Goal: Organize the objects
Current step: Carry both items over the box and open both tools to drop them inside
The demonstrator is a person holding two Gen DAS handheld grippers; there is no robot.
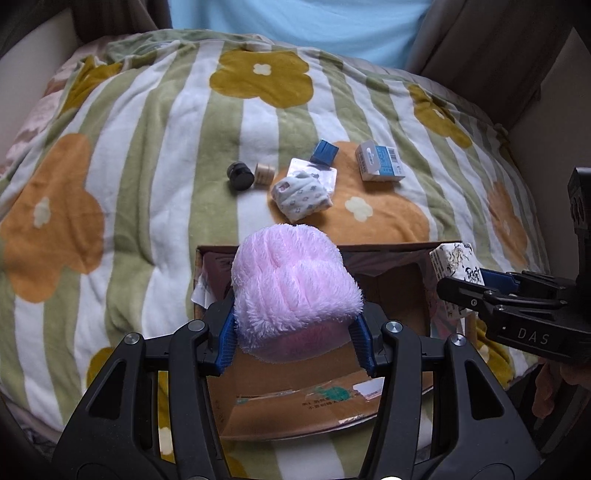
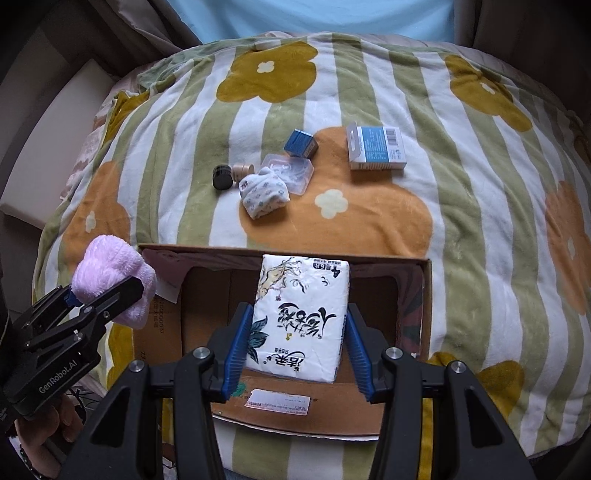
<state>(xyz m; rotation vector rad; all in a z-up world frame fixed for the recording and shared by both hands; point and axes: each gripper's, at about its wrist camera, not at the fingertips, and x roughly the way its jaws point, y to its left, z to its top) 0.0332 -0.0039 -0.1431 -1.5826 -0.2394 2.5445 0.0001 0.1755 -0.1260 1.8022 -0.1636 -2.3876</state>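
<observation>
My left gripper (image 1: 295, 343) is shut on a fluffy pink cloth (image 1: 295, 284) and holds it above the open cardboard box (image 1: 391, 249). My right gripper (image 2: 295, 350) is shut on a white tissue pack (image 2: 301, 317) with black lettering, also held over the box (image 2: 428, 295). The tissue pack (image 1: 456, 266) shows in the left wrist view at the right, and the pink cloth (image 2: 110, 273) shows in the right wrist view at the left. On the blanket beyond the box lie a folded patterned cloth (image 1: 301, 197), a clear plastic case (image 1: 325, 171), a blue cube (image 1: 324, 152), a white-blue carton (image 1: 380, 162), a black cap (image 1: 240, 176) and a beige spool (image 1: 264, 173).
The box sits on a striped flower blanket (image 1: 147, 166) over a bed. A light blue pillow (image 1: 295, 22) lies at the far end. Brown furniture (image 1: 498, 55) flanks the bed on the right. A pale ledge (image 2: 44, 147) runs along the left.
</observation>
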